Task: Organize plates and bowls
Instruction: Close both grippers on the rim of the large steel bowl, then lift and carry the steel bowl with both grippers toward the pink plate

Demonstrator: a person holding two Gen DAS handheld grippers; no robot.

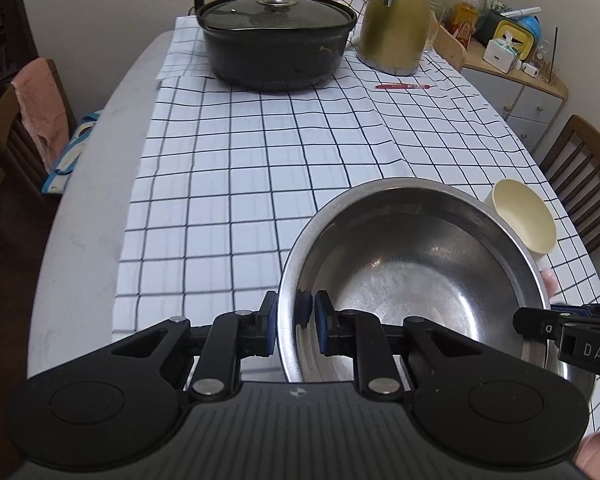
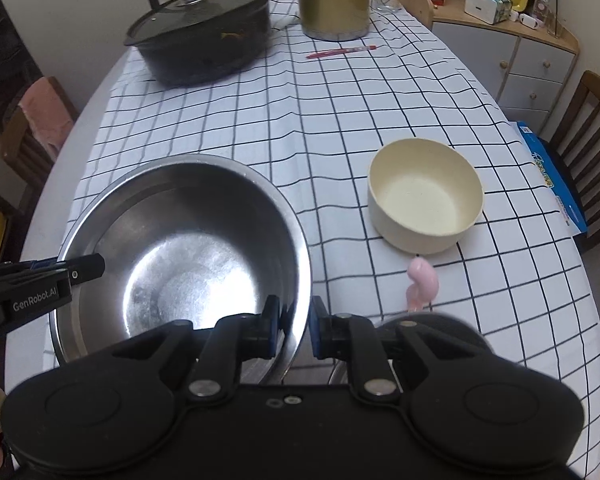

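— Steel rim pinched from both sides. Left gripper [image 1: 296, 312] clenched on the near-left edge of the steel bowl [image 1: 412, 276], one blue pad outside the wall, one inside.

— And the other?

— Right gripper [image 2: 294, 322] likewise clamped on the same bowl's [image 2: 184, 248] opposite rim, pads either side of the thin wall. Seen from the left wrist as a black finger crossing the bowl's right edge; from the right wrist, the left one reaching in over the far-left rim.

— Bowl's place?

— Between the two grippers, tilted a little toward the lenses, empty and shiny inside. Cannot tell whether clear of the checked tablecloth [image 2: 340, 112] or touching it.

— Beyond the jaws?

— Just right of the right jaws, a small pink thing [image 2: 422, 280] on the cloth — blurred, kind unclear. Further out on that side, a cream bowl [image 2: 426, 204], upright, well apart from the steel one. Far ahead: black lidded pot [image 1: 278, 40], gold kettle [image 1: 396, 24] beside it, red pen [image 1: 402, 86] lying in front of the kettle.

— Past the table?

— Wooden chairs either side, a pink towel [image 1: 40, 100] over the left one.
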